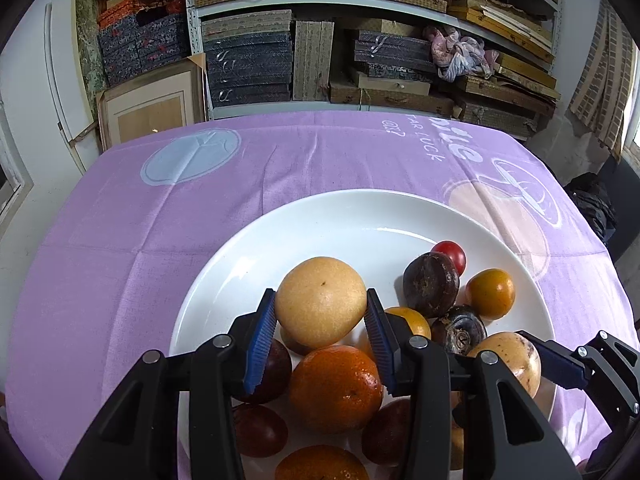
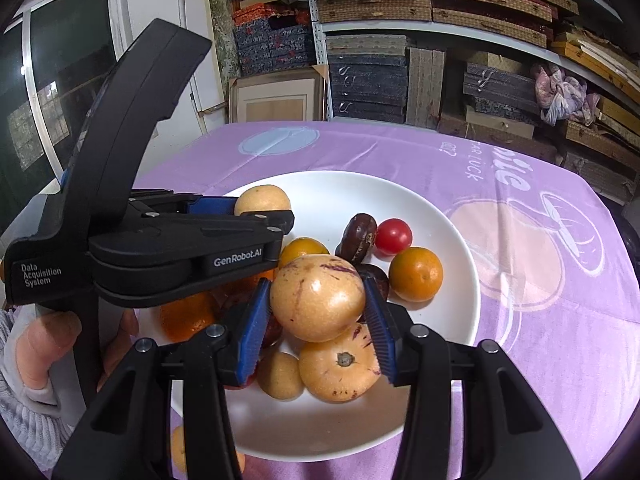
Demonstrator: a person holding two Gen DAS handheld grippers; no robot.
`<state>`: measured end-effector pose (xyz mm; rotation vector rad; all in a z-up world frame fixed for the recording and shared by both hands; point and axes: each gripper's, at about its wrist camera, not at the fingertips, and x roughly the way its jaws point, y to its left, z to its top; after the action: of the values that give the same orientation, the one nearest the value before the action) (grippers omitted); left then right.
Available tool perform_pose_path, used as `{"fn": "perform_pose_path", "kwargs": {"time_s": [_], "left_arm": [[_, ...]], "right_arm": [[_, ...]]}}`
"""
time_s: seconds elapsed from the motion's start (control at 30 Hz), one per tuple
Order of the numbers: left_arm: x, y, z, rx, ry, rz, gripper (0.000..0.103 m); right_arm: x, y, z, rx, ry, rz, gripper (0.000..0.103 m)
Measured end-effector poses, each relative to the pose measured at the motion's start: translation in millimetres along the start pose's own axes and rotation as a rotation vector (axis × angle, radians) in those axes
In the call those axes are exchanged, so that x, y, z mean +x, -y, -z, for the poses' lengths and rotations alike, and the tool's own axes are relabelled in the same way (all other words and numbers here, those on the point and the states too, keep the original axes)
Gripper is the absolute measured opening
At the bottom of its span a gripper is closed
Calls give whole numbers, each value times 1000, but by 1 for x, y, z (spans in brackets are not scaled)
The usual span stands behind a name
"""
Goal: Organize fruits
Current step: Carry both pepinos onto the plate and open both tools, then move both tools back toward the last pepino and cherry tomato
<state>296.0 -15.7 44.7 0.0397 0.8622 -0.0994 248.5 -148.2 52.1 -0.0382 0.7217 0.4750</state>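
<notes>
A: Which step is in hand?

B: Both fruits look carried over the white plate [image 1: 248, 248] on the purple-clothed worktop [image 1: 120, 240]. The left hand-held gripper [image 1: 321, 306] has its blue pads closed partway on a pale yellow round fruit [image 1: 320, 300], pads pressing each side of it. The right hand-held gripper [image 2: 318, 300] is likewise closed on a yellow fruit streaked with purple [image 2: 318, 296].

A: And the rest of the fruit?

B: Already heaped on the plate: an orange [image 1: 335, 388], dark brown fruits [image 1: 430, 284], a small red one [image 1: 450, 254], smaller orange ones [image 1: 490, 294].

A: So the next move?

B: Likely a placing step. Each hand needs a free spot; the far half of the plate is bare, the near half crowded. Round fruit may roll, so lowering until it rests before opening seems wise.
</notes>
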Motion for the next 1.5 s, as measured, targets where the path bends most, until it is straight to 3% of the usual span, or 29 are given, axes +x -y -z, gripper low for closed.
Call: {"fn": "perform_pose_path", "kwargs": {"time_s": [0.2,0.37,0.83,1.17,1.4,1.5], "left_arm": [[5,-5,-2,-23,8,-9,45],[-2,-5,-3,-27,34,-19,61],[-44,-20,18,-27,66,-46,61],[-91,-36,68,-37,77,-58,68],[-120,-46,121,-57,71,-45,72],[-127,-50,150,-71,62,-30,78]], "right_arm": [[3,-1,1,-27,11,9,46],[-1,-6,2,-57,28,27,57],[-28,-21,9,-127,73,78,58],[-82,-47,47,-206,84,134,65],[-127,-49,94,-185,60,109,74],[-145,-44,119,-161,64,84,76]]}}
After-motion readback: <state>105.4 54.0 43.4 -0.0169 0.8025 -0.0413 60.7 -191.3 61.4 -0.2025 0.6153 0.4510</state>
